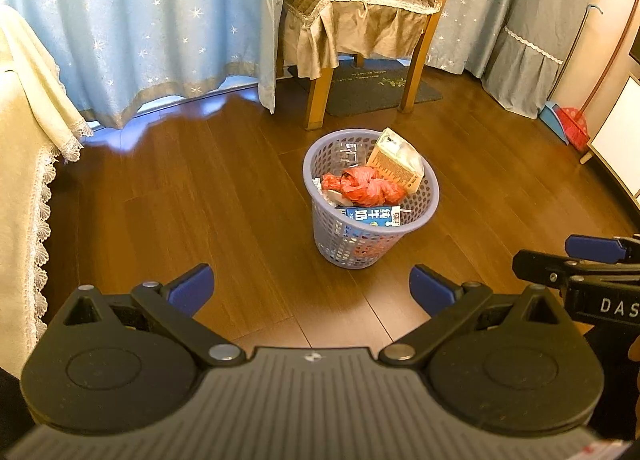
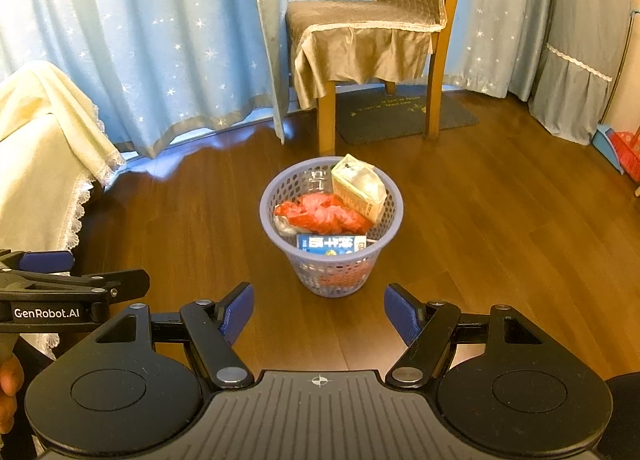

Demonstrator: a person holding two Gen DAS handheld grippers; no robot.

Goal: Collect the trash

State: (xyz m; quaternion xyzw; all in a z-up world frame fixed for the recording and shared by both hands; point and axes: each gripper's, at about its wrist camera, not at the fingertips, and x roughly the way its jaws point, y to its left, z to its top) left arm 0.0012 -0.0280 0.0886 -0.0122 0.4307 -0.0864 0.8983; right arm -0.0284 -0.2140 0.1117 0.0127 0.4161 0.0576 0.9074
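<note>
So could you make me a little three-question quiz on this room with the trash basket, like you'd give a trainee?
1. True or false: the red plastic bag lies on the floor beside the basket.
2. Which piece of trash sticks up highest above the rim? A) the blue milk carton B) the cream packet C) the clear plastic bottle
3. Fill in: both the left gripper and the right gripper are ____ and hold nothing.

Key
1. False: it lies inside the basket.
2. B
3. open
</note>
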